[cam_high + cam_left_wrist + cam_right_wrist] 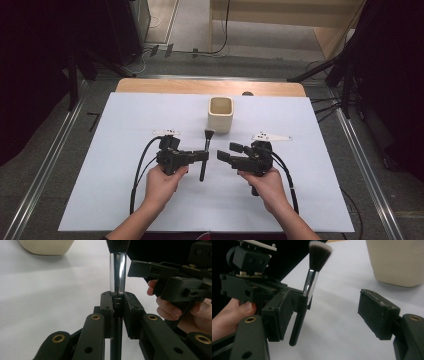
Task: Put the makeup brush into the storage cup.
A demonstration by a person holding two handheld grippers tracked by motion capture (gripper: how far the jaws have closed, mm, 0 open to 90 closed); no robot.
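Firmly, a makeup brush (117, 270) is clamped by the left claw (202, 156) — the right claw (225, 152), just beside it, is held agape.

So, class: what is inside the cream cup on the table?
The high view looks down into the cup: pale inner walls and nothing seen in it, though its floor is dim. The brush is outside, clamped in the left gripper.

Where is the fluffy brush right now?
In the high view, the brush is near the table's middle, clamped in the left tongs, just in front of the cream cup. The open right tongs wait beside it.
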